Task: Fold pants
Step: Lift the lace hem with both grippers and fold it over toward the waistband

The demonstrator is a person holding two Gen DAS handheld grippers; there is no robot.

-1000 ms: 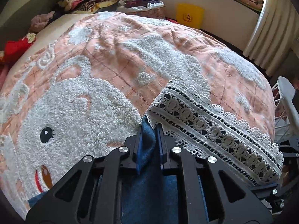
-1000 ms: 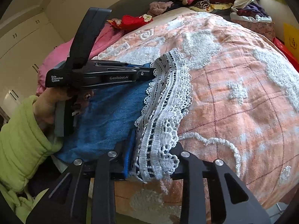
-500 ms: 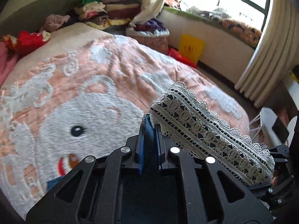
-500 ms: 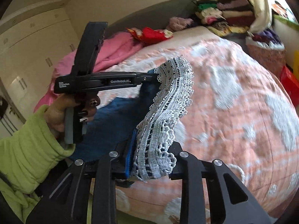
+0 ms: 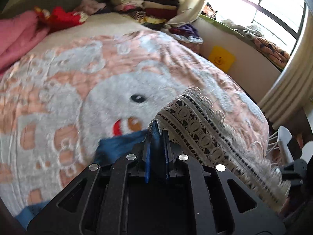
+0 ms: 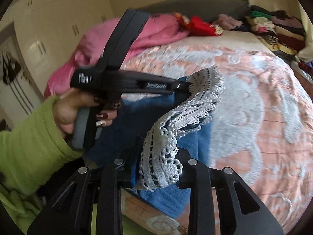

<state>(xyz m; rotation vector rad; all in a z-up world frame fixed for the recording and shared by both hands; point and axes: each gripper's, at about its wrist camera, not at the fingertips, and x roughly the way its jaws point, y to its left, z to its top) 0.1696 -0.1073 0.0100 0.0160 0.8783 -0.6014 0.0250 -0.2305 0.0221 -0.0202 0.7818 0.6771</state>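
The blue pants [image 6: 187,145] have a white lace hem [image 6: 176,135], and hang over a peach bedspread [image 6: 273,101]. My left gripper [image 5: 156,135] is shut on one end of the lace hem [image 5: 205,137], with blue cloth [image 5: 119,145] trailing below. It also shows in the right wrist view [image 6: 183,87], held by a hand in a green sleeve. My right gripper [image 6: 156,176] is shut on the other end of the hem. The lace band spans between the two grippers, lifted above the bed.
The bedspread [image 5: 97,90] carries a white bear design. A pink blanket [image 6: 93,45] and stacked clothes [image 5: 148,5] lie at the far end. A yellow box [image 5: 221,60], a curtain [image 5: 289,90] and a window are to the right. Wardrobes [image 6: 39,29] stand at left.
Both grippers have risen and carried the hem forward over the bed. More blue cloth hangs free below the lace. Both stay shut on it.
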